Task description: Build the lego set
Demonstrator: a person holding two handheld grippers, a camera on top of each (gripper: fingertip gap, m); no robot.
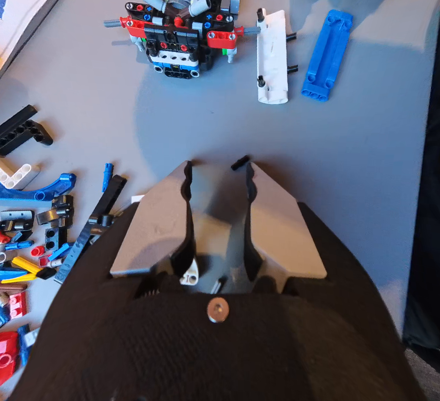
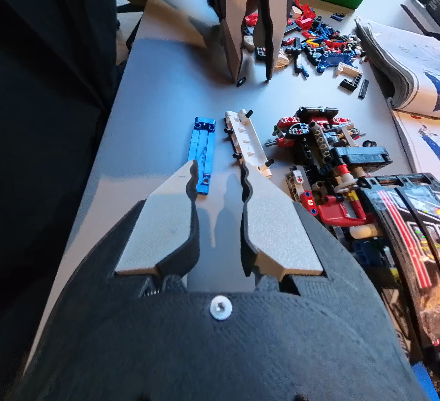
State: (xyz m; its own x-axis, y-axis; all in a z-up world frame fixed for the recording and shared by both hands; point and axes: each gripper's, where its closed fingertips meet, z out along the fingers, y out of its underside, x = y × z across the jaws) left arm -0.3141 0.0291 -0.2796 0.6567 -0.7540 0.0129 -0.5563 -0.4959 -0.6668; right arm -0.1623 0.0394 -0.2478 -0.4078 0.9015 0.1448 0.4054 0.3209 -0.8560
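The far end of the partly built lego model (image 1: 181,20) runs off the top edge of the left wrist view, and in the right wrist view its near end disappears behind a printed box (image 2: 409,234) at the right. How the small parts in the loose pile (image 2: 319,41) lie on one another is hard to make out; in the left wrist view the pile (image 1: 31,234) is cut by the left edge and partly covered by the gripper body. An open instruction booklet (image 2: 404,65) is also clipped at the frame edge.

1 model, 1 white panel (image 1: 272,56), 1 blue panel (image 1: 327,56) and 1 lone black pin (image 1: 240,162) lie on the grey table (image 1: 214,122). The white panel carries 4 black pins, 2 along each long side. The 2 panels lie side by side, apart, with the white one just beside the model's grey axle stub.

The model is a dense frame of black, red, grey and tan beams with blue and red pins, and a white-and-blue end facing the left gripper.

The left gripper (image 1: 217,164) stands tips down to the table, jaws spread and gripping nothing, with the lone pin just at 1 fingertip; whether they touch I cannot tell. The right gripper (image 2: 219,165) hangs over the 2 panels, jaws likewise released and empty.
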